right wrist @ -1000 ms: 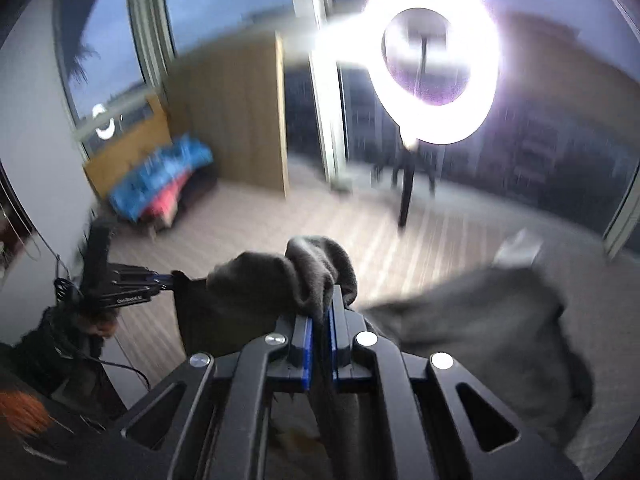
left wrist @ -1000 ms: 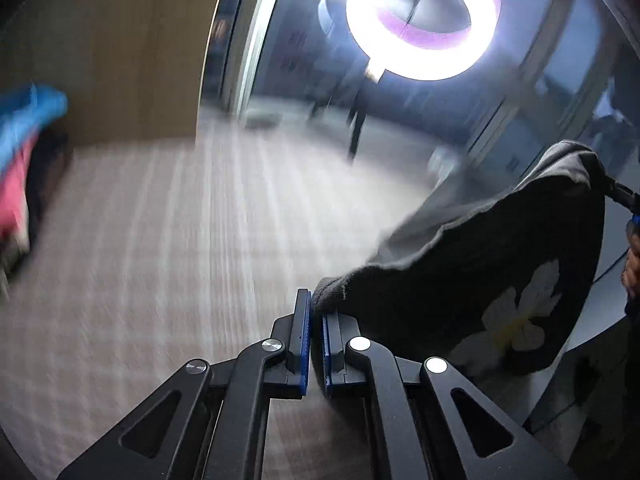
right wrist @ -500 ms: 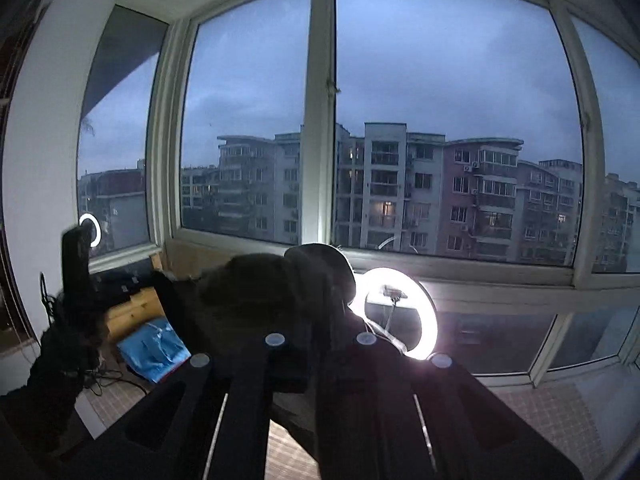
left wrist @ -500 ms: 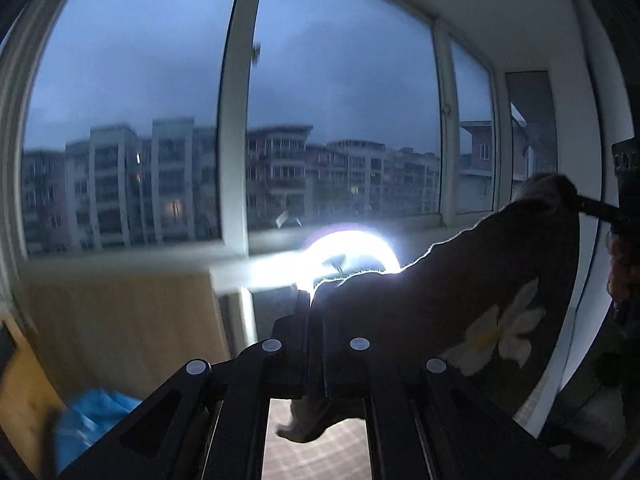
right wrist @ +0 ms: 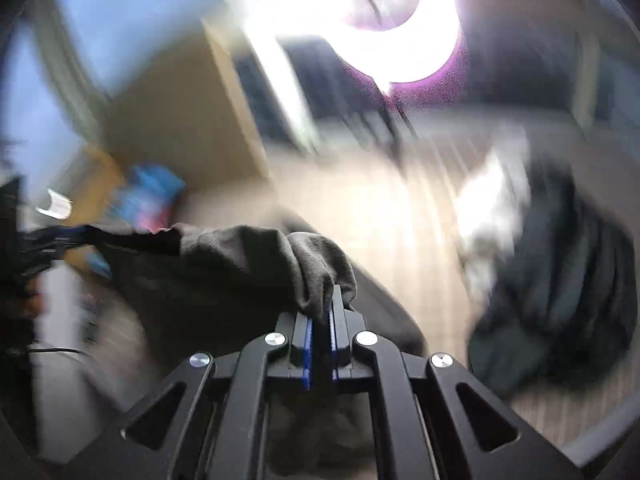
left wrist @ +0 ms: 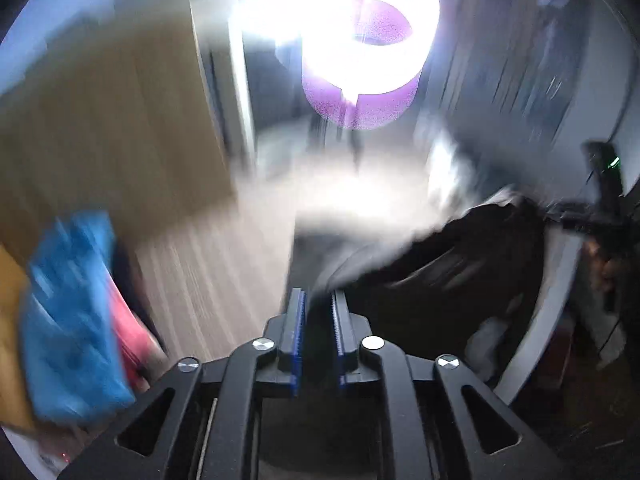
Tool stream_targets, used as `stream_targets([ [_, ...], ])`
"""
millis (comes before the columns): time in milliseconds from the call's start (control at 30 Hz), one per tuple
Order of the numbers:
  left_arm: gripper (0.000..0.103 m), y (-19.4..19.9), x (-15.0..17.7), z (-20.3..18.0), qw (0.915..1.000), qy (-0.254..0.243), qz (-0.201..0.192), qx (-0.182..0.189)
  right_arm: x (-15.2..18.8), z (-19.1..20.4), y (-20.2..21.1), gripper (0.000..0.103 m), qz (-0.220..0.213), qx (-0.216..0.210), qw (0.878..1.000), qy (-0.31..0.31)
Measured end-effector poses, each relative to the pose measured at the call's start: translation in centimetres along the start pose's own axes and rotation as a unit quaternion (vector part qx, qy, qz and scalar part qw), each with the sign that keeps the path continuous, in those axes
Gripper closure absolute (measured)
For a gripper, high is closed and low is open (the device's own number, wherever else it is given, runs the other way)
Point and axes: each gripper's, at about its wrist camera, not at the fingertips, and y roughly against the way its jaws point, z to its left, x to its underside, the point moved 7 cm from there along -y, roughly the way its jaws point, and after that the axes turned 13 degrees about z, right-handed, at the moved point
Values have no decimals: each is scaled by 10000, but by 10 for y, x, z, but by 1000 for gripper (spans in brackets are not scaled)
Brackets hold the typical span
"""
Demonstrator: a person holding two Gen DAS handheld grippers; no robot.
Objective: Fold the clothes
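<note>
A pile of blue and pink clothes (left wrist: pixel 76 320) lies blurred well to the left of the left gripper (left wrist: pixel 318 300), before a wooden panel (left wrist: pixel 120 128). The left gripper's fingers stand slightly parted with an edge of the dark grey garment (left wrist: pixel 448 272) between them; whether they pinch it, the blur does not show. The garment stretches right from those fingers across the striped table surface (left wrist: pixel 224 264). A ring light (left wrist: pixel 368 40) glares ahead, above the fingertips. In the right wrist view, the right gripper (right wrist: pixel 320 316) has its fingers nearly closed on a bunched fold of the same garment, which runs left from them. To the right of those fingers another dark cloth heap (right wrist: pixel 560 272) lies smeared by motion.
</note>
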Motion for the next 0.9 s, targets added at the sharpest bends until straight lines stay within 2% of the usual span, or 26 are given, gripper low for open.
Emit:
stream_targets([
  [33,94,-34,12,6,9990,56,399,-205,10,-9,-33,97,307,68,9994,-109],
  [100,94,-68,27,21,9968,394,696,68,28,-26,-83,97,801,151,9962,-320],
  [133,93,-84,35,28,9946,564,842,208,35,-30,-92,95,898,98,9951,-396],
  [233,86,-97,60,19,9900,645,1055,680,38,-37,-100,94,969,28,9946,-373],
  [300,73,-99,58,4,9913,327,1062,701,34,-39,-98,94,941,35,9952,-257],
  [433,65,-105,48,-34,9904,-338,1066,811,38,-36,-102,93,1036,33,9946,-67],
  [500,59,-112,41,-59,9880,-952,1046,614,44,-38,-103,93,1117,-13,9937,-18],
  [567,56,-122,38,-72,9835,-1487,1030,79,44,-38,-100,93,1127,-78,9936,91],
  [600,62,-127,38,-75,9818,-1586,1044,-86,43,-37,-96,93,1106,-114,9937,167],
  [633,72,-131,37,-77,9812,-1584,1106,29,42,-37,-92,93,1085,-150,9937,243],
  [667,102,-136,37,-80,9804,-1579,1169,149,42,-36,-88,92,1064,-186,9936,318],
  [733,101,-134,37,-77,9828,-1269,1276,424,40,-35,-80,91,1021,-257,9933,469],
  [800,101,-122,36,-68,9868,-1124,1115,339,38,-34,-72,85,978,-329,9927,620],
  [900,101,-73,44,-33,9953,-544,697,399,36,-32,-60,75,914,-436,9913,846],
])
